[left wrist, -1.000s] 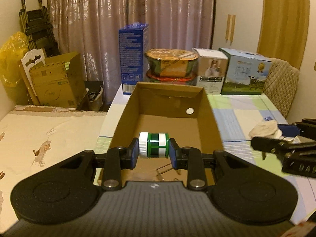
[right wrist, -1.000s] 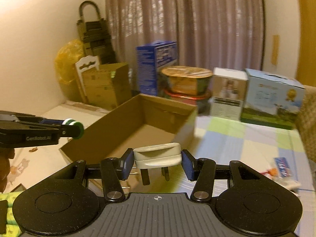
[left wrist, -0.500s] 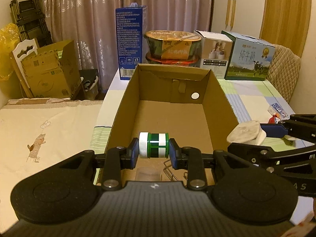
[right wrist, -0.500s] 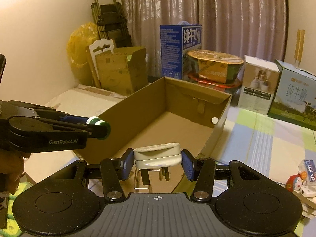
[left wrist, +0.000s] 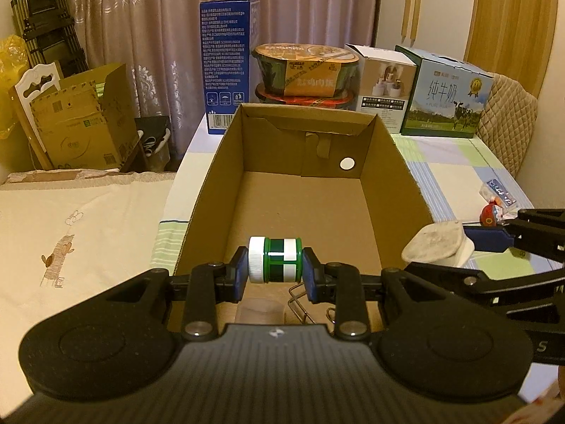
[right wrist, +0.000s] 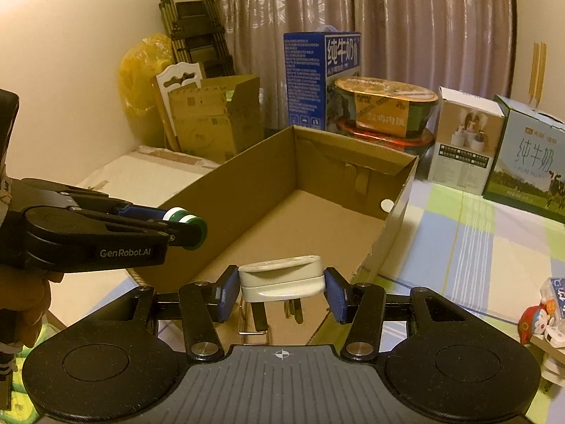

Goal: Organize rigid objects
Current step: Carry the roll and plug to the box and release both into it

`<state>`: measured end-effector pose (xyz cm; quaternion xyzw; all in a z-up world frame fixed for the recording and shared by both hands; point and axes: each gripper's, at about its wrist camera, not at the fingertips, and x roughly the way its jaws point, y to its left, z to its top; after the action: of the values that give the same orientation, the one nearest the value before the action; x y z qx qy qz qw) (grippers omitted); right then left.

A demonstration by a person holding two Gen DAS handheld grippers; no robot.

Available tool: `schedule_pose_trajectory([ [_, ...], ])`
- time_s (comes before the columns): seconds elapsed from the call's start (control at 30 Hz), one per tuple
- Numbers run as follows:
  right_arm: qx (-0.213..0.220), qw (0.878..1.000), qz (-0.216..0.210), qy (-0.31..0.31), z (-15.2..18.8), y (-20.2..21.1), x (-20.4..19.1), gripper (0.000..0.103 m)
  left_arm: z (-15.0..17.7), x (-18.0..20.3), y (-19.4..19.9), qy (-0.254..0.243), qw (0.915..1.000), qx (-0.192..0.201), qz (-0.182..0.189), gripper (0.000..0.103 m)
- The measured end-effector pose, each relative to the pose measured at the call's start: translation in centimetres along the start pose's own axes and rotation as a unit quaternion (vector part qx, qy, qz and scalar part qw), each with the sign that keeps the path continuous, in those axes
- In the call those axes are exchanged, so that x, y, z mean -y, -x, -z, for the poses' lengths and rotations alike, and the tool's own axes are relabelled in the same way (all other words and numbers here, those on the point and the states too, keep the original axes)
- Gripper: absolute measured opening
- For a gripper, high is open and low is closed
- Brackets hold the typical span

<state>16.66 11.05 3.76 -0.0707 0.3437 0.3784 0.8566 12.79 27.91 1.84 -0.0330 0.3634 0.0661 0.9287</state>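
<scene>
My left gripper (left wrist: 275, 265) is shut on a small green and white bottle (left wrist: 276, 260), held sideways with its white cap to the left, above the near end of an open cardboard box (left wrist: 310, 190). My right gripper (right wrist: 280, 288) is shut on a white plug adapter (right wrist: 281, 278) with metal pins pointing down, over the box's near right corner. The left gripper with the bottle (right wrist: 185, 219) shows at the left of the right wrist view. In the left wrist view the adapter (left wrist: 436, 245) appears at the right. A wire clip (left wrist: 300, 300) and a clear cup (left wrist: 260, 312) lie in the box.
Behind the cardboard box (right wrist: 395, 226) stand a blue carton (left wrist: 229, 63), stacked noodle bowls (left wrist: 307, 70), a white carton (left wrist: 386, 81) and a milk carton (left wrist: 445, 95). Small toys (right wrist: 540, 318) lie on the checked tablecloth at the right. A bed (left wrist: 77, 226) lies left.
Both grippers have moved forward and down toward the box, which now looks nearer and larger. Each keeps its hold on its object.
</scene>
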Motion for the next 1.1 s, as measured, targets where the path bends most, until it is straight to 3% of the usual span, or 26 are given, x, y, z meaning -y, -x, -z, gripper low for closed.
schedule_pose_trajectory([
  [0.2,-0.001,1.000,0.000,-0.002,0.1,-0.1,-0.1,0.048,0.0,0.1,-0.3,-0.001,1.0000,-0.002,0.004,0.027],
  [0.3,-0.001,1.000,0.000,-0.005,0.2,-0.1,-0.2,0.048,0.0,0.1,-0.2,-0.003,1.0000,0.001,-0.001,0.032],
  [0.93,-0.007,1.000,-0.005,-0.014,0.0,-0.7,0.1,0.048,0.2,-0.6,0.6,0.009,0.9998,0.011,-0.014,0.032],
  [1.0,-0.010,1.000,-0.011,-0.011,0.0,-0.9,0.0,0.049,0.1,-0.7,0.7,0.008,0.9997,0.013,-0.017,0.033],
  [1.1,0.006,1.000,-0.012,-0.013,0.0,-0.6,0.2,0.054,0.1,-0.9,1.1,0.012,0.9995,0.018,-0.022,0.045],
])
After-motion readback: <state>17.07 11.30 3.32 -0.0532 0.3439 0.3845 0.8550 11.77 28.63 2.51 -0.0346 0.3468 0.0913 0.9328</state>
